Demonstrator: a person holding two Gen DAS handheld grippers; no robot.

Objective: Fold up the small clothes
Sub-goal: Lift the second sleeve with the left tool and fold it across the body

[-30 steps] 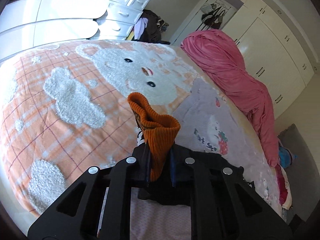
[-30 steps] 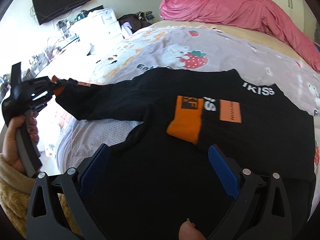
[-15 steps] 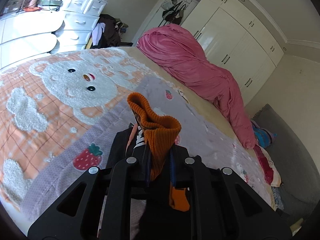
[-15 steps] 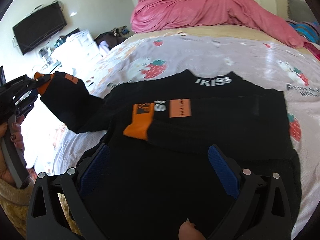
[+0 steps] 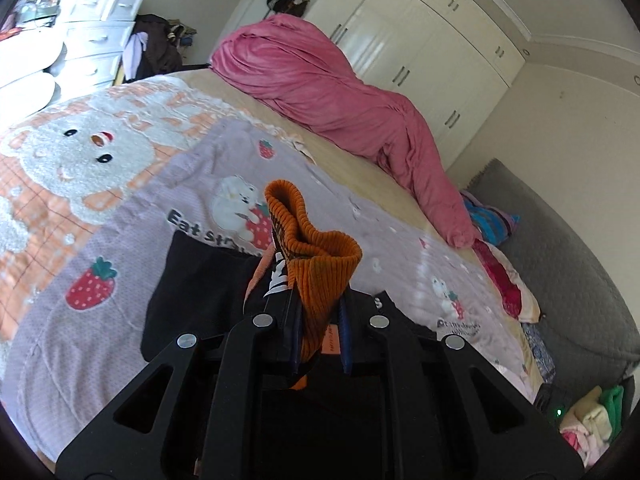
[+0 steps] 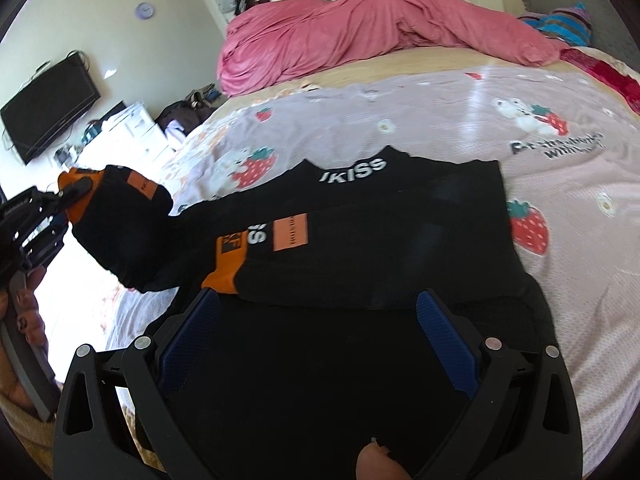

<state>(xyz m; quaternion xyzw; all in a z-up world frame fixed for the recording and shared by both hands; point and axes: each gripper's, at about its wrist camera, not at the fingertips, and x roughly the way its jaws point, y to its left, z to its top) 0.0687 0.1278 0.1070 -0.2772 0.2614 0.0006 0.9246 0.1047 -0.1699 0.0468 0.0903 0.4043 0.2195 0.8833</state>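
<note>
Nearest, the right gripper [image 6: 316, 332] hangs with its jaws spread wide and empty over the hem of the small black knit sweater [image 6: 360, 264], which lies flat on the lilac strawberry-print blanket [image 6: 460, 120]. The left gripper [image 5: 318, 320] is clamped on the ribbed orange cuff [image 5: 316, 256], lifting that sleeve. Soft, light and limp, the knit will likely sag, so cuffs and hem look like the best holds. Beyond lies a bunched pink duvet [image 6: 360, 20].

left gripper [image 5: 318, 330] | fingers clamp orange cuff [image 5: 316, 256] | black sweater [image 5: 200, 292] spread on strawberry blanket [image 5: 120, 248]
</note>
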